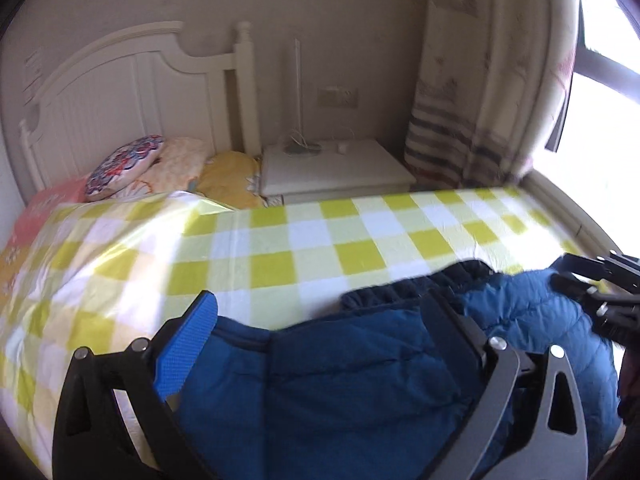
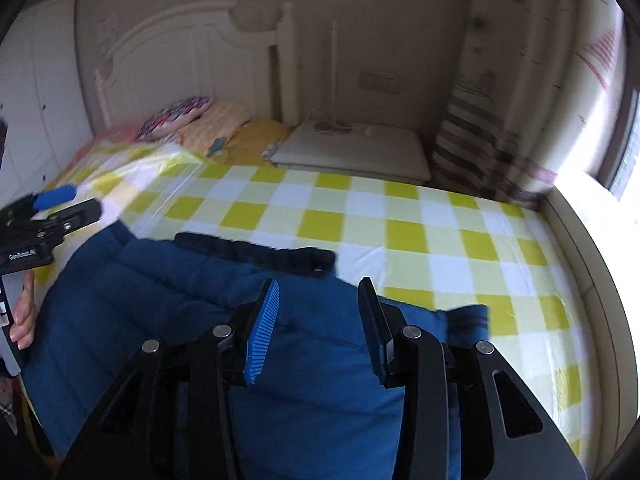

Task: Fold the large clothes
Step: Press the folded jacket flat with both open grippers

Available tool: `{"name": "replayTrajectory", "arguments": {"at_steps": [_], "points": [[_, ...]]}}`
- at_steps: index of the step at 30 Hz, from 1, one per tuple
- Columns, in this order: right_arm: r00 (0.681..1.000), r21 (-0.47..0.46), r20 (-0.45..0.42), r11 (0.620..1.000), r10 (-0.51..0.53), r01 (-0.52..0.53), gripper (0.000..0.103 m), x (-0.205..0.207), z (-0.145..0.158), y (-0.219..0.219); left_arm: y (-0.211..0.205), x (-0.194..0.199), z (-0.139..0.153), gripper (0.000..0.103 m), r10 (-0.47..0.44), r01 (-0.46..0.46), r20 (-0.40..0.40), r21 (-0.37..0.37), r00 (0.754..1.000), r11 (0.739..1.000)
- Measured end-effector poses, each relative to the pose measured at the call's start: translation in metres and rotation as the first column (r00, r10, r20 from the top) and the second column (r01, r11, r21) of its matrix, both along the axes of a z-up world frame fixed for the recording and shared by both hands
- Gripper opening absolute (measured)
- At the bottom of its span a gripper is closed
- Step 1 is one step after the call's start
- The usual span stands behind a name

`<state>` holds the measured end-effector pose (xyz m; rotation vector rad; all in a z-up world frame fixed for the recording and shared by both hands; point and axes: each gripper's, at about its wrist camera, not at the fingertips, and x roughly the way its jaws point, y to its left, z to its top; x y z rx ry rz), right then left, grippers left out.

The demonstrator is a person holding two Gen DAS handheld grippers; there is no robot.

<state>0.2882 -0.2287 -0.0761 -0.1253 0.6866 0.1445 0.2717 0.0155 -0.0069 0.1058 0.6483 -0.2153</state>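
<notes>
We begin at the left claw (image 1: 320, 332): its jaws stand at full spread, one blue pad (image 1: 188, 344) at the left and the dark finger at the right, with the blue padded jacket (image 1: 360, 380) lying below the gap and neither pad pressing on it, so this claw is released. The right claw (image 2: 316, 328) is parted to a narrower gap, and we see jacket fabric under and between its fingers, but no pad clamps it; we read this claw as released too. The jacket lies on the near edge of the bed (image 1: 280, 248), on the yellow-and-white checked cover, with its dark fur-trimmed collar (image 2: 256, 252) toward the far side. We judge that the step in hand is the interval between folds: the cloth is laid down and both claws are free. The next move calls for choosing fresh grasp points, probably an edge or sleeve on each side, and for closing both claws on a single layer before lifting, since the padded fabric is thick and may slip or bunch. The views differ as follows. The right wrist view shows the whole collar strip, a dark cuff (image 2: 472, 320) at the right, and the person's hand (image 2: 24, 316) holding the left tool. The left wrist view shows the right tool only partly at the right margin, but gives more of the bed's left end, with the patterned pillow (image 1: 124, 168).
</notes>
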Motion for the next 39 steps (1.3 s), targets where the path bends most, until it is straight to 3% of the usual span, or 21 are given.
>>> {"name": "replayTrajectory", "arguments": {"at_steps": [3,4,6,13,16,19,21,23,25,26,28,29,32,36,37,39], "points": [[0.997,-0.079,-0.071,0.996,0.029,-0.035,0.037,0.025,-0.032,0.038,-0.029,0.021,-0.035,0.1,-0.017,0.021,-0.064,0.06,0.998,0.998],[0.993,-0.117,-0.115,0.993,0.01,-0.024,0.037,0.035,-0.053,0.043,-0.041,0.031,-0.055,0.101,-0.016,0.028,-0.103,0.117,0.995,0.993],[0.991,-0.093,-0.136,0.996,0.006,-0.019,0.037,0.043,-0.068,0.04,-0.046,0.048,-0.088,0.101,0.0,0.03,-0.195,0.149,0.981,0.988],[0.994,-0.05,-0.108,0.999,0.009,-0.014,0.038,0.04,-0.073,0.029,-0.029,0.05,-0.099,0.101,-0.011,0.023,-0.209,0.054,0.978,0.998],[0.995,-0.05,-0.099,0.999,0.011,-0.016,0.039,0.04,-0.073,0.03,-0.028,0.05,-0.099,0.101,-0.014,0.024,-0.208,0.047,0.978,0.999],[0.991,0.043,-0.128,0.999,0.027,-0.022,0.039,0.038,-0.062,0.015,-0.029,0.047,-0.098,0.101,-0.016,0.025,-0.202,0.041,0.979,0.999],[0.994,0.076,-0.106,0.997,-0.022,0.03,0.04,0.031,-0.05,-0.002,-0.029,0.047,-0.099,0.101,-0.016,0.024,-0.199,0.039,0.98,0.999],[0.993,0.036,-0.055,0.993,-0.108,0.11,0.05,0.023,-0.039,-0.026,-0.029,0.048,-0.099,0.101,-0.016,0.024,-0.199,0.042,0.98,0.999],[0.977,-0.014,-0.047,0.978,-0.208,0.208,0.077,0.026,-0.042,-0.054,-0.029,0.048,-0.099,0.101,-0.016,0.025,-0.199,0.039,0.98,0.999],[0.964,-0.027,-0.071,0.967,-0.255,0.253,0.081,0.031,-0.05,-0.07,-0.029,0.048,-0.098,0.101,-0.018,0.025,-0.2,0.036,0.98,0.999],[0.957,0.146,-0.192,0.958,-0.217,0.246,0.082,0.041,-0.071,-0.101,-0.029,0.048,-0.098,0.101,-0.02,0.027,-0.2,0.032,0.98,0.999],[0.958,0.197,-0.2,0.949,-0.206,0.245,0.081,0.041,-0.071,-0.108,-0.029,0.048,-0.098,0.101,-0.018,0.025,-0.199,0.035,0.98,0.999],[0.962,0.148,-0.167,0.959,-0.216,0.241,0.081,0.032,-0.057,-0.103,-0.029,0.048,-0.099,0.101,-0.018,0.026,-0.198,0.038,0.98,0.999],[0.958,0.261,-0.086,0.922,-0.272,0.285,0.092,0.01,-0.04,-0.119,-0.029,0.048,-0.099,0.101,-0.018,0.026,-0.198,0.038,0.98,0.999],[0.956,0.25,-0.1,0.923,-0.277,0.293,0.092,0.014,-0.044,-0.121,-0.029,0.047,-0.099,0.101,-0.019,0.027,-0.198,0.036,0.98,0.999],[0.941,0.204,-0.226,0.932,-0.253,0.3,0.098,0.032,-0.076,-0.121,-0.029,0.046,-0.098,0.101,-0.021,0.027,-0.196,0.029,0.98,0.999]]}}
